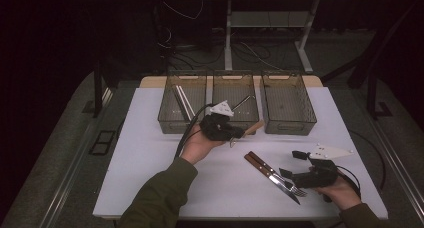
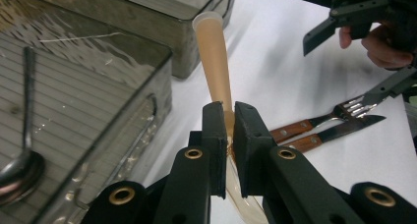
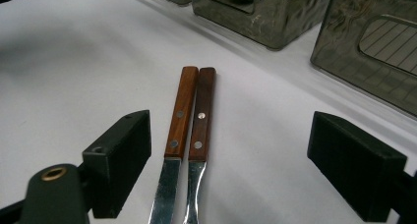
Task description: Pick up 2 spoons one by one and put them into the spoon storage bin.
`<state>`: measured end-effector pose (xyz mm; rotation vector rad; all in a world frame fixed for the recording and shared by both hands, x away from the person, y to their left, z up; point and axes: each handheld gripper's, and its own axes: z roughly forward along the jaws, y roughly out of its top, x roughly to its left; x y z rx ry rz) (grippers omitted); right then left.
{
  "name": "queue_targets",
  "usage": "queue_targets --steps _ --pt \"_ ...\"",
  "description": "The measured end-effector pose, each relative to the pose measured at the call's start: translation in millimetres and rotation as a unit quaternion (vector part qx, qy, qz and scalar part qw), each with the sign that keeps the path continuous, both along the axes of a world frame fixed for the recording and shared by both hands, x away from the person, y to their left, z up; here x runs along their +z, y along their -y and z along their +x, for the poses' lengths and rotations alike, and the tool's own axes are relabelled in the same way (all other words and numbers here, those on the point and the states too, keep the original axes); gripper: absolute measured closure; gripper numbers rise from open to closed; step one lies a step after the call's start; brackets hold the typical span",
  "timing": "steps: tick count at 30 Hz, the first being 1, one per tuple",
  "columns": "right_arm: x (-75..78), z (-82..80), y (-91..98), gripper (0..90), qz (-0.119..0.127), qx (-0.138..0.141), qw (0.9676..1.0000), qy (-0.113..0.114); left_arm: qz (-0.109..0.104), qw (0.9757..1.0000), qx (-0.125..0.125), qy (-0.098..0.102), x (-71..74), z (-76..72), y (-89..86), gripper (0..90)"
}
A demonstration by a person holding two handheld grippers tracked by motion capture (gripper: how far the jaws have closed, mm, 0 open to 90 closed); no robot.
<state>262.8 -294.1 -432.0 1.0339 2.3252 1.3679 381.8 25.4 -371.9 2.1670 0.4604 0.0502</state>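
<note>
The pale tan, tapered wooden-looking utensil (image 2: 216, 62) is clamped near its middle in the left gripper (image 2: 227, 130), lifted off the white table (image 1: 150, 163) just before the middle smoky plastic bin (image 1: 235, 105), where a metal spoon (image 2: 22, 150) lies. It looks light, stiff and smooth, so a mid-length pinch probably suits it. The right gripper (image 3: 228, 155), jaws wide apart, hovers over the wooden-handled knife (image 3: 179, 121) and fork (image 3: 201, 121).
</note>
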Motion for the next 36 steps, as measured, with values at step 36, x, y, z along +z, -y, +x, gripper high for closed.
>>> queue_targets --steps 36 --pt "1.5 -0.5 1.1 16.6 0.009 0.000 1.0000 0.001 0.079 0.9924 0.093 0.013 24.1 90.1 8.3 83.7"
